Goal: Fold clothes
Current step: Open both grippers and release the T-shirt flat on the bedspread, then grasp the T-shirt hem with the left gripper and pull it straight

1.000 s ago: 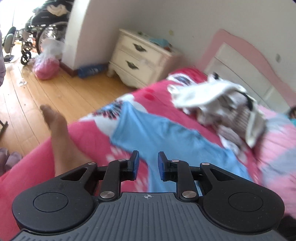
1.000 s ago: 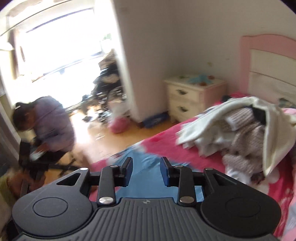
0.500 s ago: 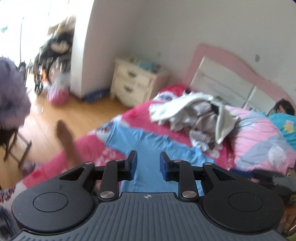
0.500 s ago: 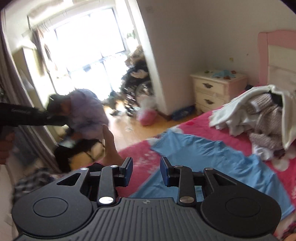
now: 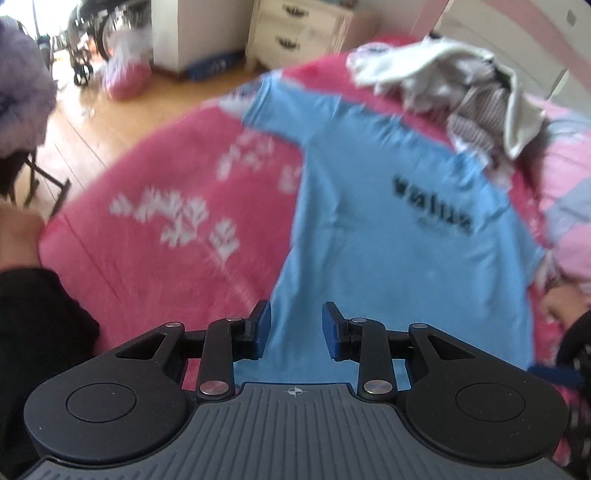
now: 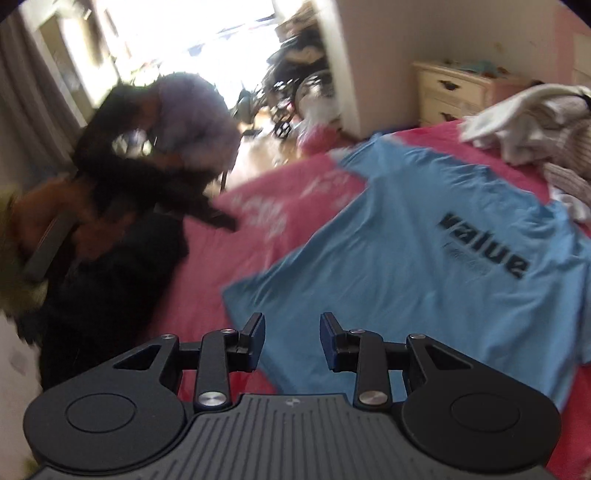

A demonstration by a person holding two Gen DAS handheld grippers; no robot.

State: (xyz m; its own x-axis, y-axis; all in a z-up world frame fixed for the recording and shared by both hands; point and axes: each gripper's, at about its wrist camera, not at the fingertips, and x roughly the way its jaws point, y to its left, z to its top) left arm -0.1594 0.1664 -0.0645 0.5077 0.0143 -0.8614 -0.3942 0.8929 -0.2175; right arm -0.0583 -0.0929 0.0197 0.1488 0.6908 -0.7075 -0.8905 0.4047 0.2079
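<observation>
Both grippers have dropped nearer the shirt point(image 5: 388, 236), which lies flat on the bed point(image 5: 155, 236). Left gripper point(image 5: 296, 326) and right gripper point(image 6: 291, 338): fingers spread, empty. Pinch one hem corner each, evenly.

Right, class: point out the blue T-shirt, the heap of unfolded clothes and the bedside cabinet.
blue T-shirt point(image 6: 424, 266), right wrist view, chest.
heap of unfolded clothes point(image 5: 476, 92), left wrist view, striped garment.
bedside cabinet point(image 6: 448, 94), right wrist view, drawer front.

One blue T-shirt point(image 5: 388, 229), one pile of unfolded clothes point(image 5: 461, 74), one pink bedspread point(image 5: 166, 229), one nightstand point(image 5: 295, 33)
</observation>
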